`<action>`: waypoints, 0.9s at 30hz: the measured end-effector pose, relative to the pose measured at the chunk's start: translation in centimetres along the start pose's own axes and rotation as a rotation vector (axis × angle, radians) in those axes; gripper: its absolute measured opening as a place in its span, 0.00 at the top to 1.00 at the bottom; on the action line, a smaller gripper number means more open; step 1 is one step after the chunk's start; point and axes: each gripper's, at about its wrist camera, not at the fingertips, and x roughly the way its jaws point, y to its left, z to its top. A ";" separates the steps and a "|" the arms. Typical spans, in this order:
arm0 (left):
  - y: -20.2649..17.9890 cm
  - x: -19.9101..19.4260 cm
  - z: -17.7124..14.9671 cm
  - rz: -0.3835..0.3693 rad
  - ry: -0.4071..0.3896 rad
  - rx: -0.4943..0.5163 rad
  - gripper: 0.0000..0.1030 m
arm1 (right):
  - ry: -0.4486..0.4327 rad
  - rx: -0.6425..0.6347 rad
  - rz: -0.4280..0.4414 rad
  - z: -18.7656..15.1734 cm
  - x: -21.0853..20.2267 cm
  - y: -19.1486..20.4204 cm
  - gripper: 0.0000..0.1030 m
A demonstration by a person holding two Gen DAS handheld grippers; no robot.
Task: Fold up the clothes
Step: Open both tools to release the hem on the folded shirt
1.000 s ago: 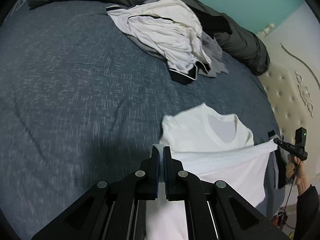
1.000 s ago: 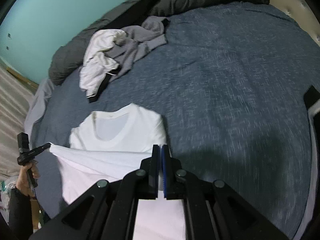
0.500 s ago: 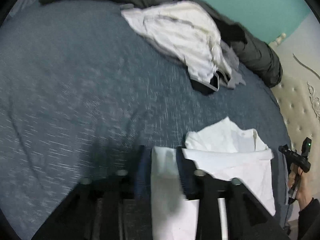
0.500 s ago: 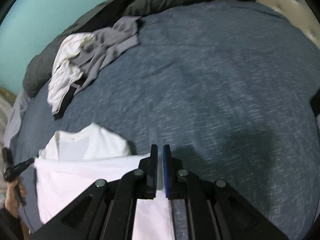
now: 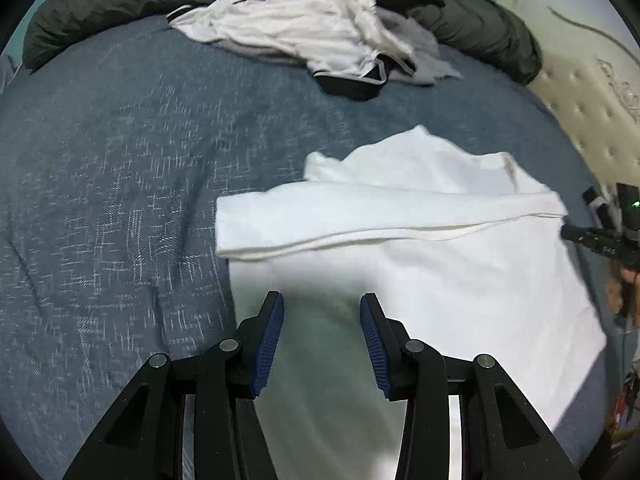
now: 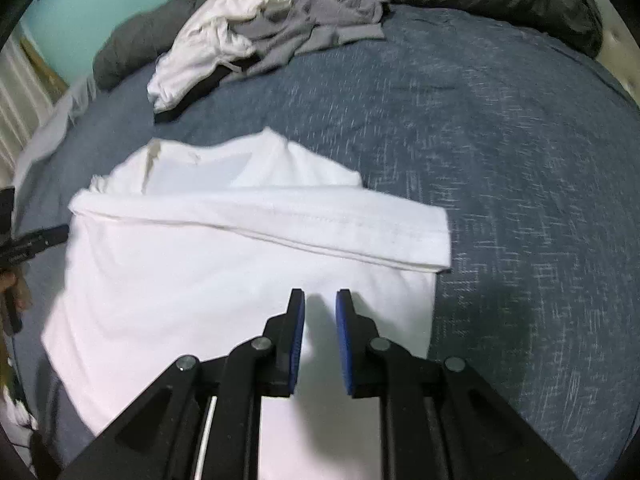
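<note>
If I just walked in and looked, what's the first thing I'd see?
Probably the bright white T-shirt lying on the dark blue bed, with its bottom part folded up in a band across the middle. Next, the two black hand-held grippers, the left hand-held gripper and the right hand-held gripper, both open just above the shirt. Farther back sits a messy pile of white and grey clothes.

The T-shirt [image 5: 440, 272] lies flat on the bed [image 5: 100, 200], its lower part folded up over the body, the neckline beyond the fold. A heap of clothes [image 5: 304, 36] lies farther back, against the duvet [image 5: 100, 4] along the far edge. Both grippers, left [image 5: 322, 340] and right [image 6: 320, 342], hang over the T-shirt's near part, clear of it.
</note>
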 end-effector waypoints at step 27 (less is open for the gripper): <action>5.7 1.9 5.1 0.011 -0.151 -0.163 0.47 | -0.144 0.244 -0.038 3.1 0.6 -10.7 0.74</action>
